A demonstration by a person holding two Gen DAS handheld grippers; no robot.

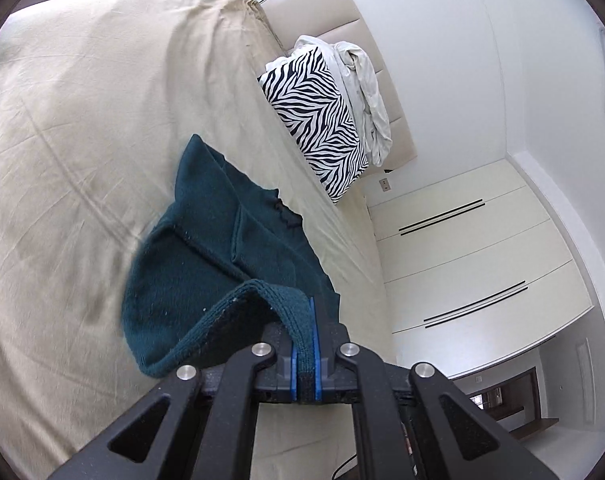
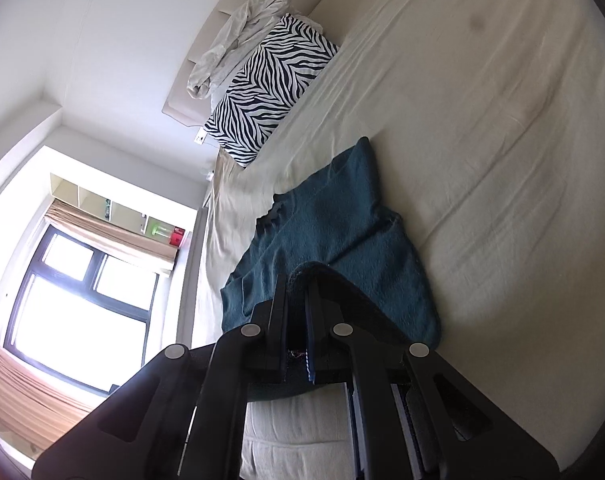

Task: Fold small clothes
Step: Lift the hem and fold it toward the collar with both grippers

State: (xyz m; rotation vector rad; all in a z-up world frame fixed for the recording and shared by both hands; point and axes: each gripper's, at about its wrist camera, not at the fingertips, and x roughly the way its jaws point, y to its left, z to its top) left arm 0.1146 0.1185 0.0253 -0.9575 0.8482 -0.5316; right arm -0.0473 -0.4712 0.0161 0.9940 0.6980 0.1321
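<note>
A dark teal knitted garment (image 1: 206,240) lies on a cream bed sheet (image 1: 70,152), its near edge lifted off the bed. My left gripper (image 1: 305,320) is shut on the ribbed hem of the garment, which passes between the blue pads (image 1: 315,332). In the right wrist view the same garment (image 2: 334,236) spreads ahead on the sheet (image 2: 502,120). My right gripper (image 2: 300,280) is shut on another part of the garment's near edge, and dark knit bulges over the fingertips.
A zebra-print pillow (image 1: 318,120) and a crumpled white cloth (image 1: 366,92) rest against the padded headboard (image 1: 322,0). White wardrobe doors (image 1: 474,248) stand beside the bed. A bright window (image 2: 78,296) with curtains shows in the right wrist view.
</note>
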